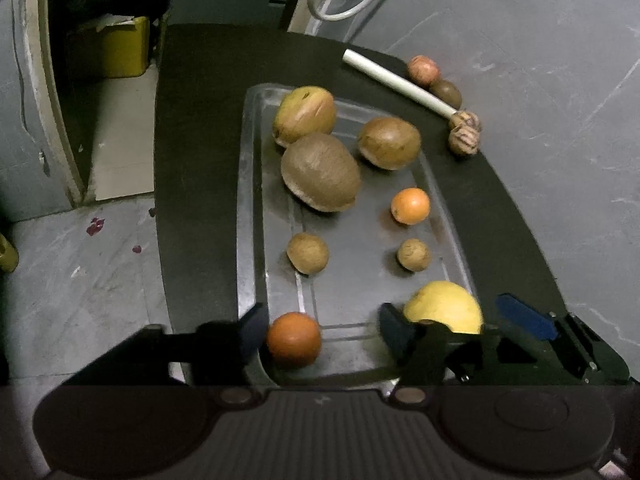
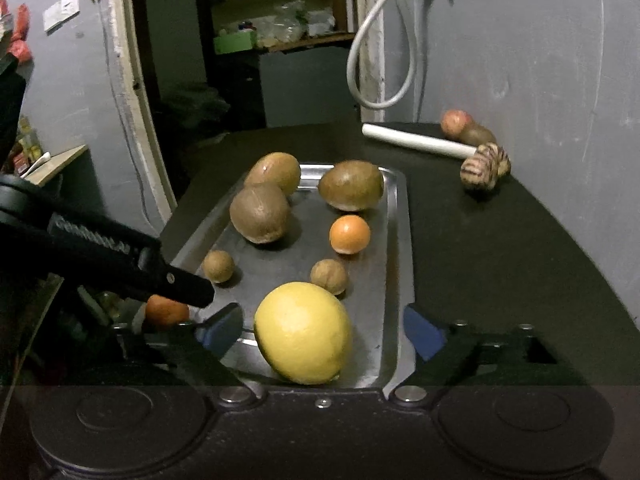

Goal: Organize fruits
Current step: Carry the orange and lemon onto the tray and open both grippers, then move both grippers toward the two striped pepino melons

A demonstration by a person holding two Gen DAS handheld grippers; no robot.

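The left gripper (image 1: 320, 326) holds its jaws spread wide at the bottom of its own view, with an orange (image 1: 294, 339) sitting between them, close to the left finger and apparently untouched. The right gripper (image 2: 324, 330) also has its jaws wide apart, flanking a large yellow lemon (image 2: 303, 333) at the lower centre of its view without pressing it.

Both fruits lie at the near end of a metal tray (image 1: 250, 216). Further up the tray are two small brown round fruits (image 1: 308, 253), a second small orange (image 1: 410, 205), and three big brown fruits (image 1: 320, 172) grouped at the far end.

The tray rests on a dark table (image 1: 192, 160). At the table's far right corner, in the upper right of the frame, lie a white tube (image 1: 398, 82), a reddish fruit (image 1: 423, 70), a dark brown fruit (image 1: 446, 93) and two striped shells (image 1: 464, 132).

A grey wall (image 2: 540, 60) rises behind and to the right, with a looped white cable (image 2: 374, 68) hanging on it. In the upper left an open doorway (image 2: 240, 40) shows cluttered shelves. The left view shows a grey floor (image 1: 80, 260) and a yellow box (image 1: 120, 46).
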